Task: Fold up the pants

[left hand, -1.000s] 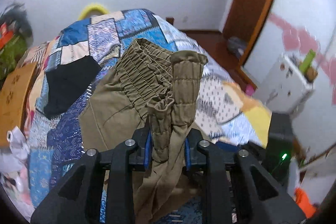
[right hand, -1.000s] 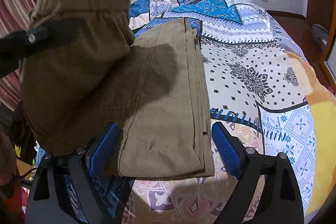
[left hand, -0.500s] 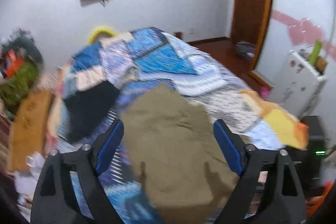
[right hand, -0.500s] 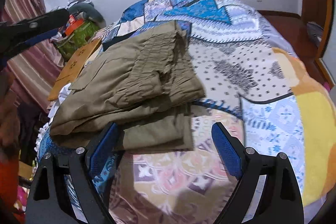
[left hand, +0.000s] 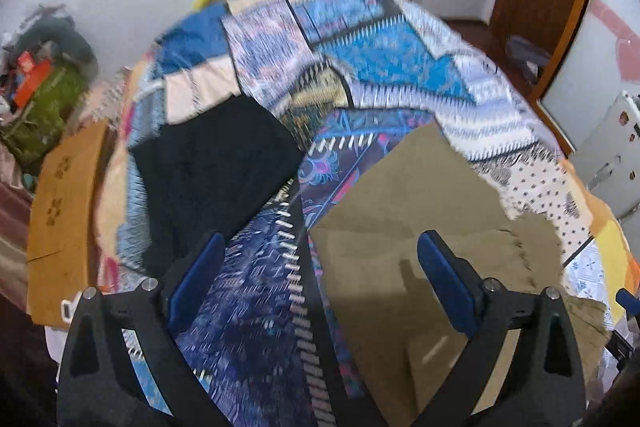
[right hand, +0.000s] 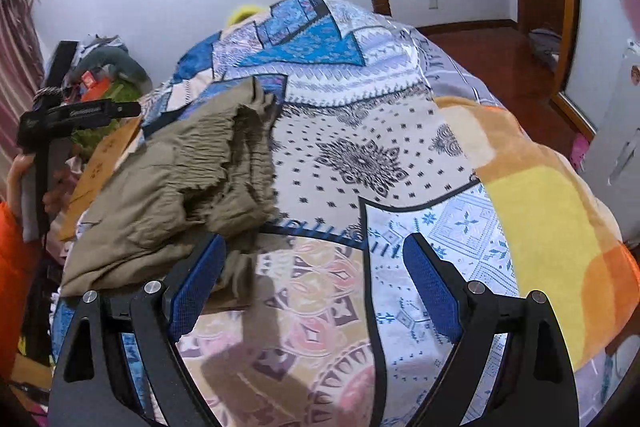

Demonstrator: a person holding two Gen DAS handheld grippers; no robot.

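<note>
Pants (left hand: 420,227) lie folded on the patterned bedspread (left hand: 380,67) in the left wrist view, the left gripper (left hand: 320,271) hanging spread wide, empty. Right wrist view: the right gripper (right hand: 312,275) gapes too, bunched waistband (right hand: 224,155) just ahead; best press it flat and square.

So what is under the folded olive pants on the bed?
The olive pants lie on the patterned quilt, which shows all around them. Their own lower layers peek out at the near edge. Whether anything else sits beneath them cannot be seen; the fabric covers it.
</note>
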